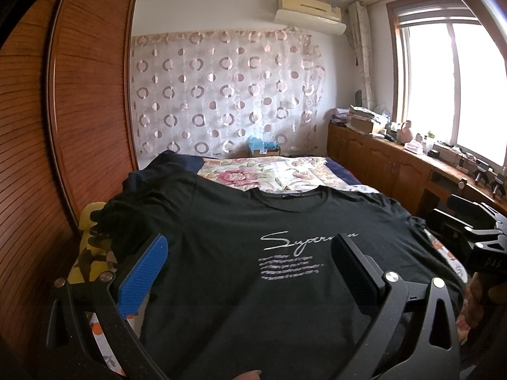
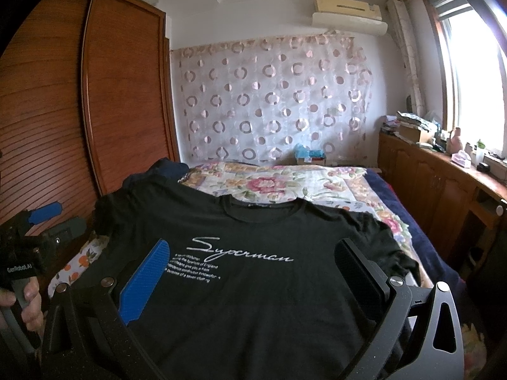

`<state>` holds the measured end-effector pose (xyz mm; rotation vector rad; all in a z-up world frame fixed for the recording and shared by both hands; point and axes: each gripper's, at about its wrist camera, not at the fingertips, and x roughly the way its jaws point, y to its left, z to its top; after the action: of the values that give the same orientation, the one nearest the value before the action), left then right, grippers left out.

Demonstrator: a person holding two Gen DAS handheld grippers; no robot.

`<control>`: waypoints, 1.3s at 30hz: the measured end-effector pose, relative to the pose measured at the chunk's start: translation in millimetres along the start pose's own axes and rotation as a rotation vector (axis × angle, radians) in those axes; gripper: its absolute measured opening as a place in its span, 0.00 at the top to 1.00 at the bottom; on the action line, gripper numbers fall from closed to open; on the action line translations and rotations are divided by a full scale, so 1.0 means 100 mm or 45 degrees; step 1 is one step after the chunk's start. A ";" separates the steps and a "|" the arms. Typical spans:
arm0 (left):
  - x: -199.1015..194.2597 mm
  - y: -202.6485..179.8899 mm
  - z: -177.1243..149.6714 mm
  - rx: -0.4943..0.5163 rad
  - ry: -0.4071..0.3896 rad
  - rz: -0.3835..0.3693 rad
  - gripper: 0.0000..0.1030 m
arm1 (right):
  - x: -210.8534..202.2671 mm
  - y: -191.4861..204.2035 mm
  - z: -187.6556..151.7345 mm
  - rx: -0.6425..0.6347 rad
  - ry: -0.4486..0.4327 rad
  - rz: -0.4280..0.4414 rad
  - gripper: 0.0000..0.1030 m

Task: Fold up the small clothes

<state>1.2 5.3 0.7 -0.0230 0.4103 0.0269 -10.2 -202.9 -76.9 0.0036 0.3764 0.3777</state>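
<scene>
A black T-shirt (image 1: 253, 228) (image 2: 253, 253) with white "Superman" lettering lies spread flat, front up, on the bed, collar toward the far wall. My left gripper (image 1: 250, 247) hovers open above its chest, blue pad on the left finger, black pad on the right, nothing between them. My right gripper (image 2: 253, 250) is also open above the shirt, wide apart over the print. The right gripper's body shows at the right edge of the left wrist view (image 1: 475, 243); the left gripper's body, held by a hand, shows at the left edge of the right wrist view (image 2: 28, 253).
The bed carries a floral quilt (image 1: 272, 171) (image 2: 285, 183) beyond the shirt. A wooden wardrobe (image 1: 79, 95) stands to the left, low wooden cabinets (image 1: 380, 161) with clutter under the window to the right. A yellow patterned cloth (image 1: 92, 247) lies at the bed's left edge.
</scene>
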 end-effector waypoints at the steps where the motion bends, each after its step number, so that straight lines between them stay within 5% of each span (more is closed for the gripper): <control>1: 0.02 0.05 -0.01 0.001 0.007 0.015 0.00 | 0.02 0.00 0.01 -0.003 0.007 0.007 0.00; 21: 0.56 1.07 -0.33 -0.029 0.188 0.054 0.01 | 0.52 -0.09 0.11 -0.105 0.170 0.159 0.00; 39: 1.21 2.12 0.02 -0.173 0.298 0.098 0.43 | 0.73 -0.14 0.32 -0.166 0.225 0.276 0.00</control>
<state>106.8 219.4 -49.1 -0.1453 0.6431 0.1291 69.1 -188.0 -74.1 -0.1180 0.5275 0.6186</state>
